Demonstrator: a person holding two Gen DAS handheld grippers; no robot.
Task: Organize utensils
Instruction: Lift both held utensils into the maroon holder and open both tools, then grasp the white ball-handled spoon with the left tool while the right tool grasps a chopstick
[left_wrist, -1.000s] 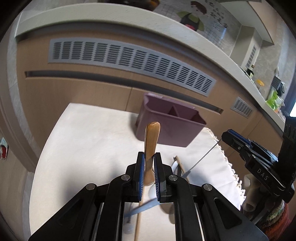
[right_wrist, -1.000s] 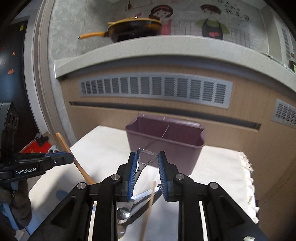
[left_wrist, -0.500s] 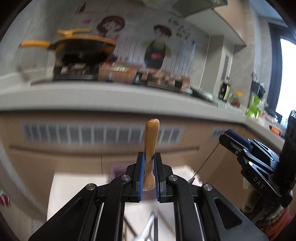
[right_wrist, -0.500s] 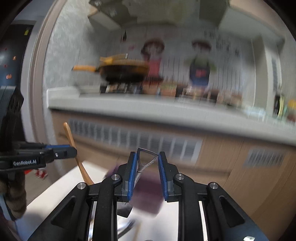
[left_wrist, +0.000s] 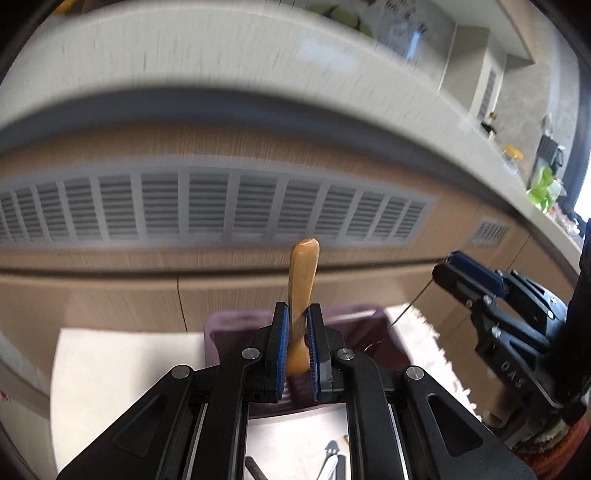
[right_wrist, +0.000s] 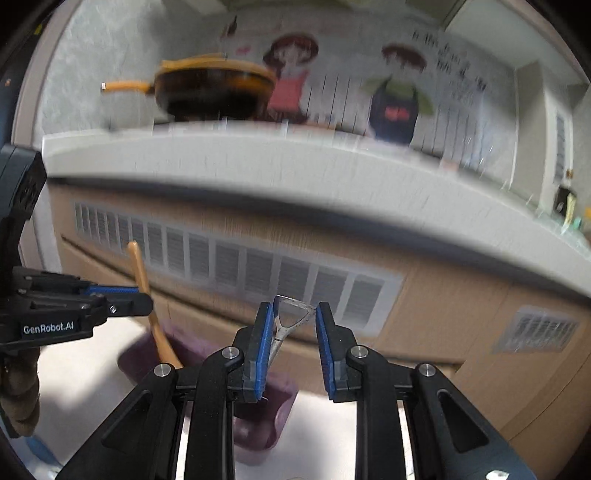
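Observation:
My left gripper (left_wrist: 297, 332) is shut on a wooden spoon (left_wrist: 303, 280), handle end pointing up, held over the purple utensil holder (left_wrist: 369, 328). It also shows in the right wrist view (right_wrist: 122, 295) with the wooden spoon (right_wrist: 147, 295) hanging down into the purple holder (right_wrist: 258, 421). My right gripper (right_wrist: 293, 332) is shut on a metal utensil with a triangular handle loop (right_wrist: 291, 314), above the holder. In the left wrist view the right gripper (left_wrist: 469, 277) sits at the right, the thin metal utensil (left_wrist: 410, 306) slanting down toward the holder.
The white cloth (left_wrist: 125, 369) with a fringed right edge (left_wrist: 432, 332) covers the table. More utensils (left_wrist: 332, 458) lie on it below my left gripper. A wooden cabinet front with a grey vent (left_wrist: 221, 210) stands close behind the holder.
Both views have tilted back down after swinging up toward the counter. Both grippers now sit closer to and over the purple holder, each still holding its utensil.

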